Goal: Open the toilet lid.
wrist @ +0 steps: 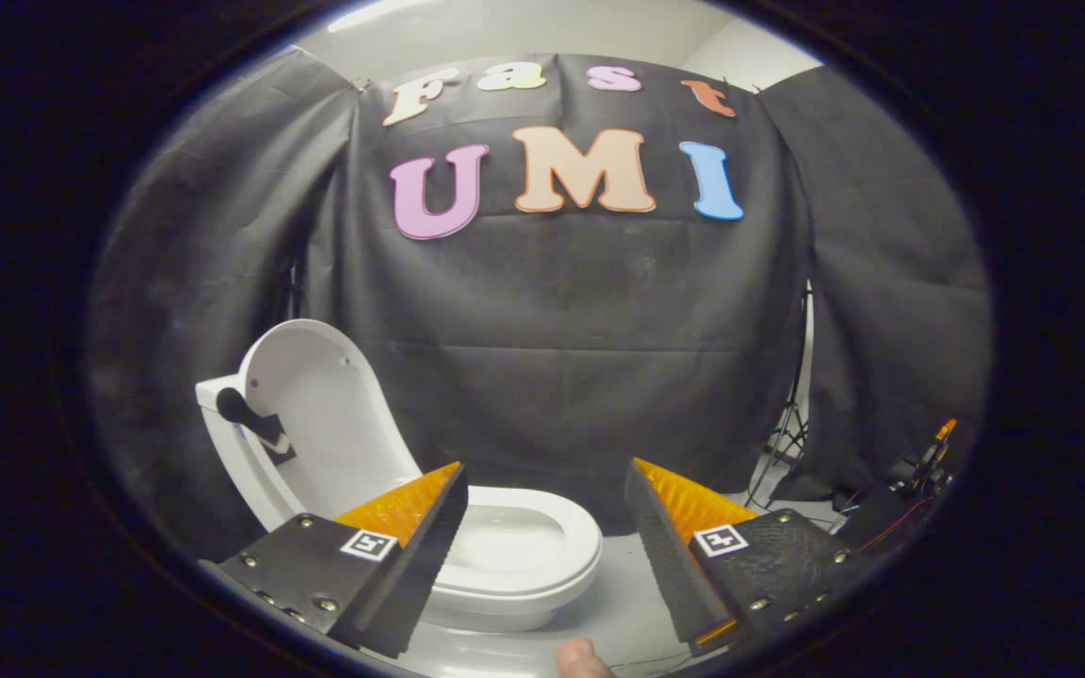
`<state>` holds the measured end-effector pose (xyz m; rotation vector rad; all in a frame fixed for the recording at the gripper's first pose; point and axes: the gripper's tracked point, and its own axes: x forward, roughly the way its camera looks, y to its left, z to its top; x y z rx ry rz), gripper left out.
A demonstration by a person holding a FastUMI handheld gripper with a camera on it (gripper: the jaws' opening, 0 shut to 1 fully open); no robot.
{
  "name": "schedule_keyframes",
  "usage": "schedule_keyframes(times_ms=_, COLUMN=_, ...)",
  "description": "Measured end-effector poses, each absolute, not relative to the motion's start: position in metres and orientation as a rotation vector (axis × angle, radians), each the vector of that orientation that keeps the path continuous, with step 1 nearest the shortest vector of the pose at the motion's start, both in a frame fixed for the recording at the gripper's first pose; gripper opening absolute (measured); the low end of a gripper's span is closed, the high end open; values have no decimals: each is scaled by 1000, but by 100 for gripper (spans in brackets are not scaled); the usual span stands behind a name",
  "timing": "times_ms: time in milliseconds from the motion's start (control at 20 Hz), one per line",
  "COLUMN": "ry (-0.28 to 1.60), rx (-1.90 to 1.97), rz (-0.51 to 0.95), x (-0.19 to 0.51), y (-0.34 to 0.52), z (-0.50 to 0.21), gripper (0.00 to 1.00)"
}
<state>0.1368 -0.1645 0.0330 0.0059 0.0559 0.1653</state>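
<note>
Black cloth [542, 311] hung in creased panels all across the back of the booth, draped right down to a pale grey floor [623, 603]. Above the cloth showed a white wall and ceiling [524, 28], with a bright strip of light at the upper left. Off to the right, a thin stand [792, 424] stood at a gap between panels, near some wired equipment [924, 466].

White toilet lid [331, 414] stands raised upright; seat [542, 551] down, bowl open.
</note>
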Motion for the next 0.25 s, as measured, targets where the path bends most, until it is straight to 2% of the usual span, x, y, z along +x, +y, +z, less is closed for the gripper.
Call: schedule_keyframes(times_ms=250, ry=64, rx=59, rz=181, x=147, y=-153, z=38, gripper=100)
